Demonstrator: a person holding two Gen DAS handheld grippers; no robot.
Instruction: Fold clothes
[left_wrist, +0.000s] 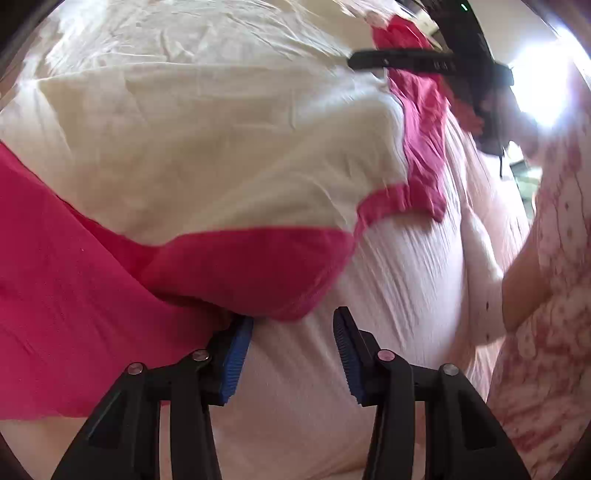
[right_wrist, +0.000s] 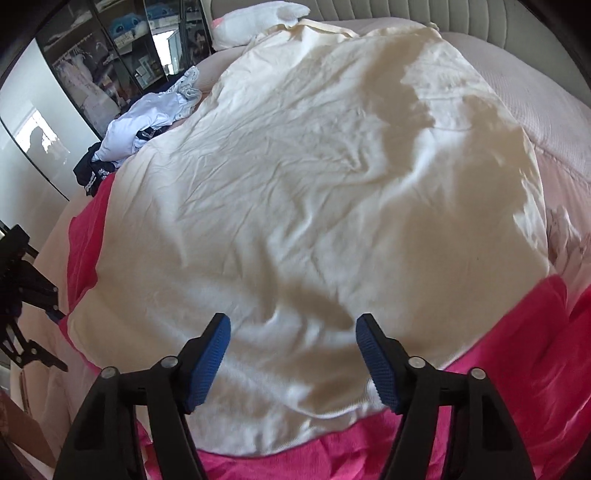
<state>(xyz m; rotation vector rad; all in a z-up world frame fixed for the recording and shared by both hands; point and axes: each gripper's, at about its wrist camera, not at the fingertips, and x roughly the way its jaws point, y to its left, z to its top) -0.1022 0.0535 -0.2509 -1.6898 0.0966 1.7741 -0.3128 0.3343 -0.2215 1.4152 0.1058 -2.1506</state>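
A cream garment (right_wrist: 314, 192) with bright pink panels (right_wrist: 498, 362) lies spread on the bed, creased. In the right wrist view my right gripper (right_wrist: 292, 319) hangs over its near part, blue pads apart, cream cloth below the gap and not pinched. In the left wrist view the same garment (left_wrist: 221, 155) shows a pink hem (left_wrist: 258, 273). My left gripper (left_wrist: 293, 317) stands open at that hem; its left fingertip (left_wrist: 240, 332) meets the pink edge, with bare sheet between the pads. The other gripper shows as a black frame at the top right (left_wrist: 424, 62).
The pale pink bedsheet (left_wrist: 388, 288) covers the bed. A heap of white, blue and dark clothes (right_wrist: 147, 122) lies at the far left, a white pillow (right_wrist: 258, 18) and padded headboard (right_wrist: 498, 26) behind. A person's floral-print clothing (left_wrist: 546, 314) fills the right edge.
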